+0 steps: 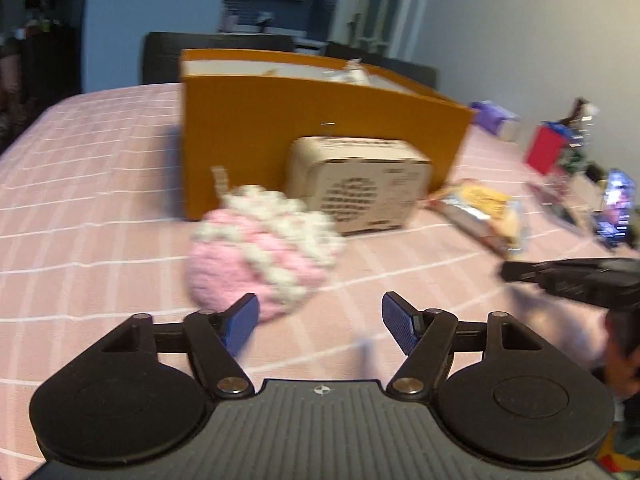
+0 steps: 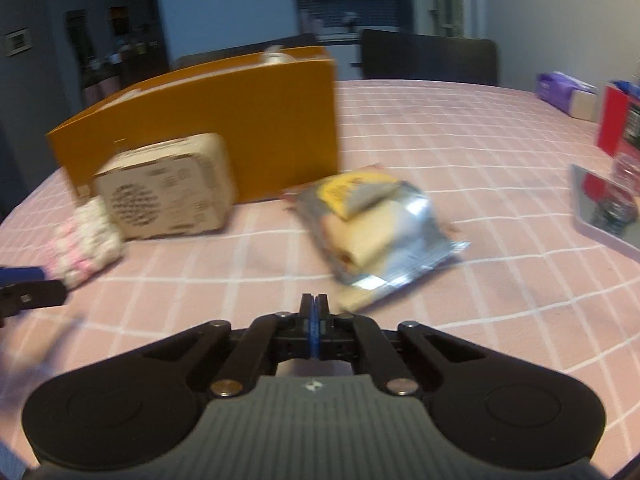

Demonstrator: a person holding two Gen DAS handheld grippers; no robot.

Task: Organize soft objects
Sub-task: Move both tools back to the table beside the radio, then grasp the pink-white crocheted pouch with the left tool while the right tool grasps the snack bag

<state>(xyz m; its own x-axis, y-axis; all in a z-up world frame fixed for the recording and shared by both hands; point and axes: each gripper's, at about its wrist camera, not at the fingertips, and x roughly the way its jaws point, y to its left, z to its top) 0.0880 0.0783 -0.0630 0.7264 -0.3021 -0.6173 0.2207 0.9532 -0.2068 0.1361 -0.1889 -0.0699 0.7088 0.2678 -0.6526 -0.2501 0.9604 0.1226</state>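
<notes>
My left gripper [image 1: 318, 322] stands wide open with nothing between its blue pads [image 1: 240, 320]. The pink and white crocheted toy [image 1: 260, 248] lies on the tablecloth [image 1: 100, 200] just ahead of the left pad and a little to its left; the pad's tip overlaps the toy's near edge in my view, but through the blur I cannot tell whether they touch. My right gripper [image 2: 315, 312] is fully shut, pads pressed together, and it has hold of nothing. It hangs over the pink checked cloth just short of the silver snack packet [image 2: 380, 232], whose near corner lies beside the closed tips; whether they touch I cannot tell.

Beyond the toy sits a beige cardboard box [image 1: 360, 184] printed with a dotted circle. It lies against the long front wall of the orange box [image 1: 300, 120], which is open at the top and shows something white [image 1: 352, 74] above its rim. From the right wrist view the toy lies at the beige box's left corner, and the snack packet lies to the right of that box, close to the orange box's right end.

Toward the far right edge of the table are a purple packet [image 2: 560, 88], a red carton [image 2: 612, 124] and a flat reflective item [image 2: 600, 208]. Dark chairs [image 2: 428, 60] stand behind the far edge.
</notes>
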